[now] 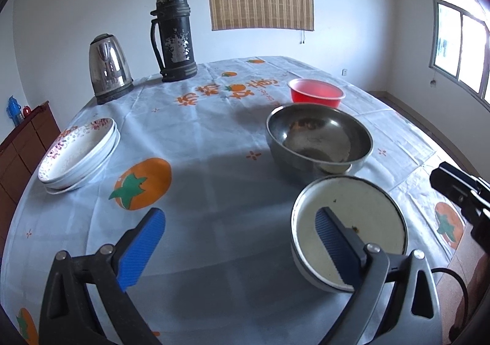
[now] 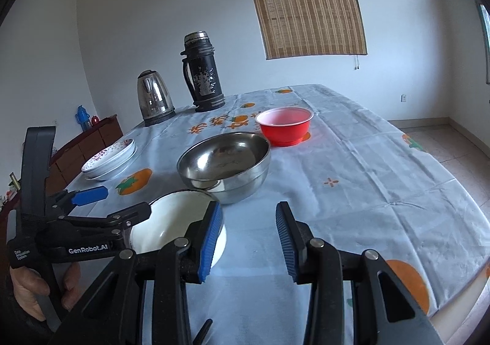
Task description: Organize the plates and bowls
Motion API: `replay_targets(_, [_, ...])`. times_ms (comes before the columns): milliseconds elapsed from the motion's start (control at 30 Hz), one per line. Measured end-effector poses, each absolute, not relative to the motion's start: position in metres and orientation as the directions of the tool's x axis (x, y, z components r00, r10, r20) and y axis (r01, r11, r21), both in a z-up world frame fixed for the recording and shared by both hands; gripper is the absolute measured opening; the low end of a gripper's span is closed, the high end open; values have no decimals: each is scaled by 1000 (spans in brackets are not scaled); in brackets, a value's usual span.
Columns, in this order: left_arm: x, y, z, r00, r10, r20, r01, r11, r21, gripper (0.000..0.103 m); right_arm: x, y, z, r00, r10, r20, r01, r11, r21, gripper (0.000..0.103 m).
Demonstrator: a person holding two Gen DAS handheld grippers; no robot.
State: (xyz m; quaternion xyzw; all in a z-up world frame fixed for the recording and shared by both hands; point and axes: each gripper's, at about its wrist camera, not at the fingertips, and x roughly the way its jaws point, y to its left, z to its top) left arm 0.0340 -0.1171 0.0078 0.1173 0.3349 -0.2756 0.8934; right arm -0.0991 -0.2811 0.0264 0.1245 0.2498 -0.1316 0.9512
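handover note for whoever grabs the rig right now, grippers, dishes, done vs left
Left gripper: open, empty, one finger over the white enamel bowl.
Right gripper: open, empty, beside that bowl.
Steel bowl sits just behind it, red bowl farther back.
Patterned plates are stacked at the table's left.
Done: plates stacked.
Left: the three bowls, none nested yet.

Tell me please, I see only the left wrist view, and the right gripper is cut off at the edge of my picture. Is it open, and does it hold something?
Observer: The right gripper is open and holds nothing.
Operator: Where is it relative to the white bowl?
Observer: In the right wrist view, the white bowl lies to the left of the gripper, partly behind its left finger. Only tablecloth shows between the two fingers.
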Motion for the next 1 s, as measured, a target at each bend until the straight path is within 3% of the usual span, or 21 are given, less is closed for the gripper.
replay_targets(200, [44, -115, 24, 626, -435, -647, 577, 816, 9, 100, -102, -299, 32, 832, -232, -504, 351, 923, 156, 40])
replay_targets(633, [104, -145, 69, 654, -465, -597, 590, 807, 17, 100, -66, -343, 41, 819, -176, -546, 355, 903, 241, 42])
replay_targets(1000, [195, -241, 59, 508, -483, -713, 697, 717, 12, 100, 15, -410, 43, 783, -106, -613, 392, 850, 353, 43])
